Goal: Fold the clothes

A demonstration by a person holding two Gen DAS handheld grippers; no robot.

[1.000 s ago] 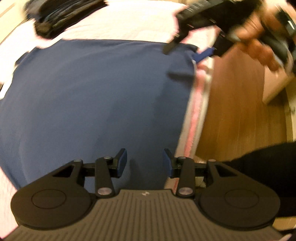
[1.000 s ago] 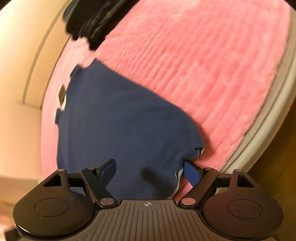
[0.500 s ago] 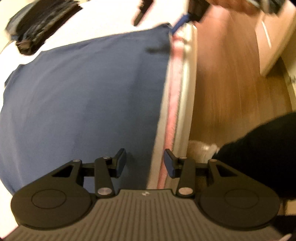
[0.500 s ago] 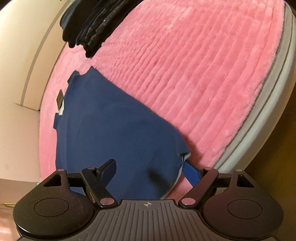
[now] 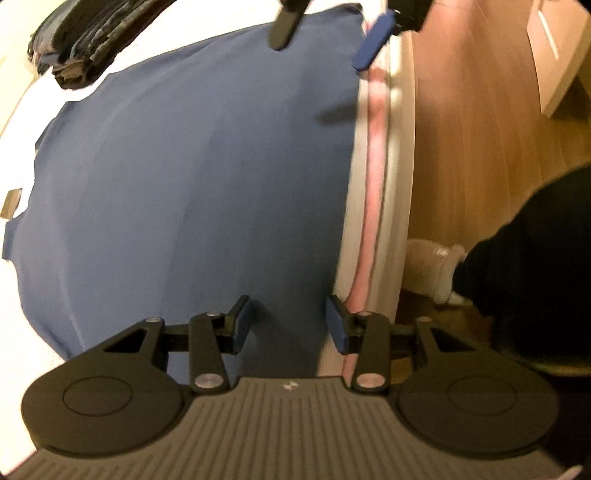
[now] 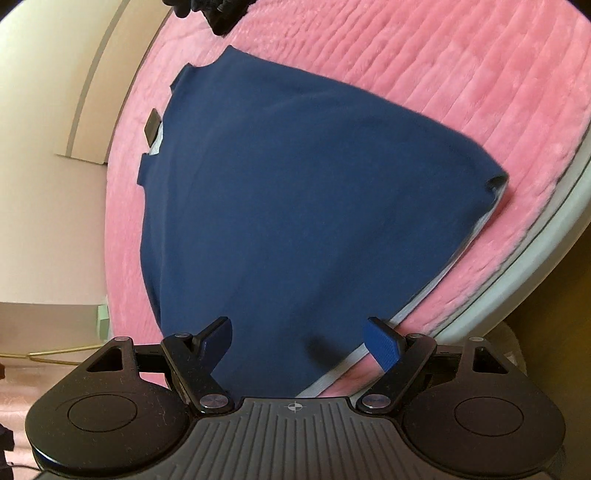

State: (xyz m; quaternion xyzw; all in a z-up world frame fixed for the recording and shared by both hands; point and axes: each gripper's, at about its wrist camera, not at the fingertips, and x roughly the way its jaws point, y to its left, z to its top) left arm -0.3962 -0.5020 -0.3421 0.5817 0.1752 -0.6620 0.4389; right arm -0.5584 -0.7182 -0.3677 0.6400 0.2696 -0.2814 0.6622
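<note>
Left wrist view: blue shirt [image 5: 192,177] lay spread flat on the pink bed cover [image 6: 424,74], hem along the near edge, handy for both tools. Left tool [image 5: 290,323] gaped empty over the hem; right tool [image 6: 299,339] likewise, gripping nothing. Since 1 second earlier, right tool drawn back, more shirt shown.

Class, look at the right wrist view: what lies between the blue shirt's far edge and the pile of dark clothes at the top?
Only bare pink blanket separates the blue shirt from the dark clothes pile, as the right wrist view shows.
</note>
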